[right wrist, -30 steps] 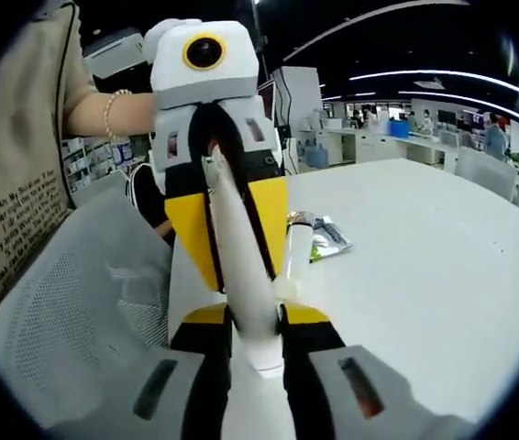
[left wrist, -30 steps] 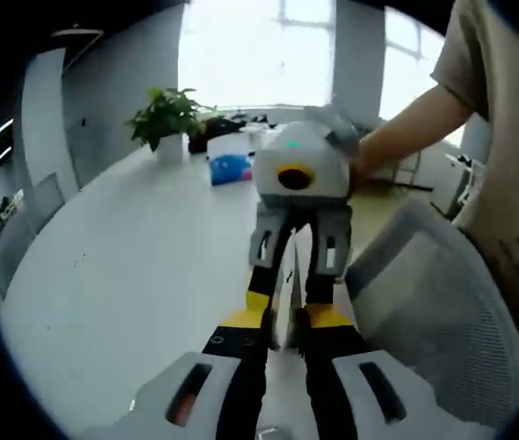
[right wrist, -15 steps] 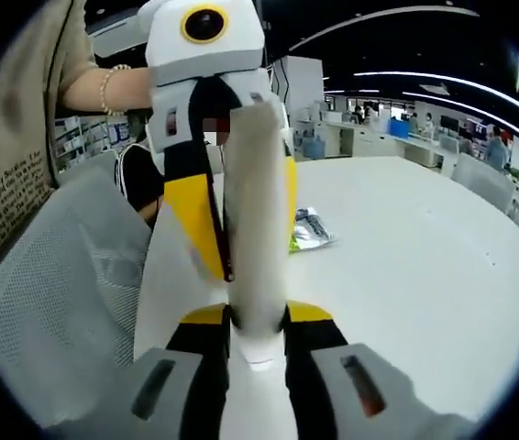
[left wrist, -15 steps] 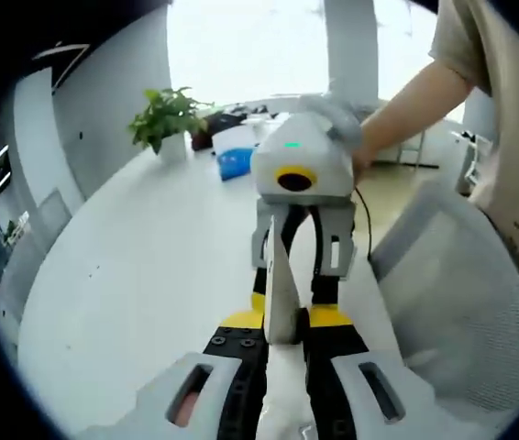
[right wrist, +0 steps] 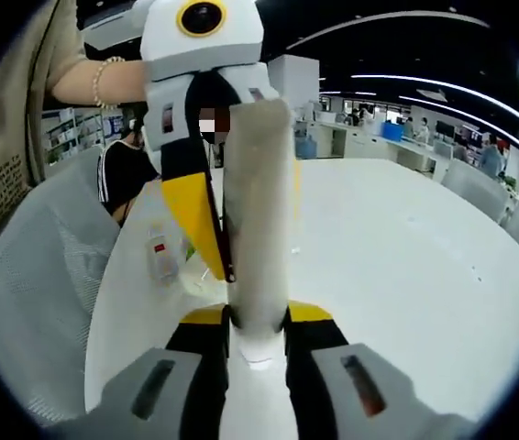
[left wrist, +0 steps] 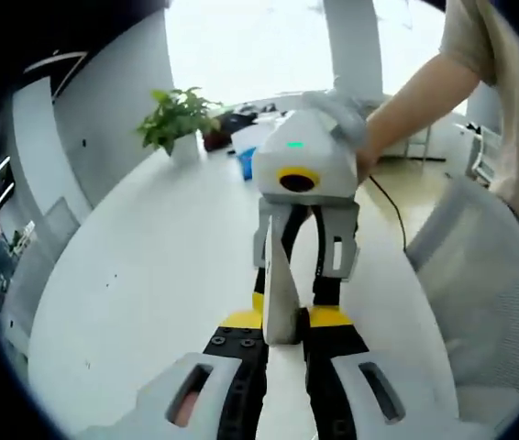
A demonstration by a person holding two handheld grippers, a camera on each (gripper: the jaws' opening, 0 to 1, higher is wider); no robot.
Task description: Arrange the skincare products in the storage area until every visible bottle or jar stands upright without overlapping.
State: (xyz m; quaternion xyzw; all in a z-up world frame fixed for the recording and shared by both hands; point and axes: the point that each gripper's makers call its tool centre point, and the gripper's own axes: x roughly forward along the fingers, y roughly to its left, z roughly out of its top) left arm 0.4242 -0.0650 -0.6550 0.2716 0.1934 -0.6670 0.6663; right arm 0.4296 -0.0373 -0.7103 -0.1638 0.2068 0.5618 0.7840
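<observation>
A white skincare tube [left wrist: 279, 289] hangs in the air, gripped from both ends. In the left gripper view my left gripper [left wrist: 287, 319] is shut on its near end, and the right gripper [left wrist: 298, 275] faces me, straddling the far end. In the right gripper view the tube [right wrist: 258, 211] rises broad side on from my right gripper [right wrist: 258, 316], which is shut on its base; the left gripper [right wrist: 241, 257] holds it from above. A small bottle with a red label [right wrist: 160, 258] lies on its side on the white table [right wrist: 397, 257], to the left.
The round white table [left wrist: 140, 275] carries a potted plant [left wrist: 179, 121] and a blue pack [left wrist: 244, 163] at its far side. Grey mesh chairs [left wrist: 493, 302] [right wrist: 30, 293] stand at the table's edge. The person's arm [left wrist: 415, 96] reaches in.
The tube, slanted and narrow a second ago, now shows its broad face upright between both grippers. Both views have shifted; the small lying bottle has come into the right gripper view.
</observation>
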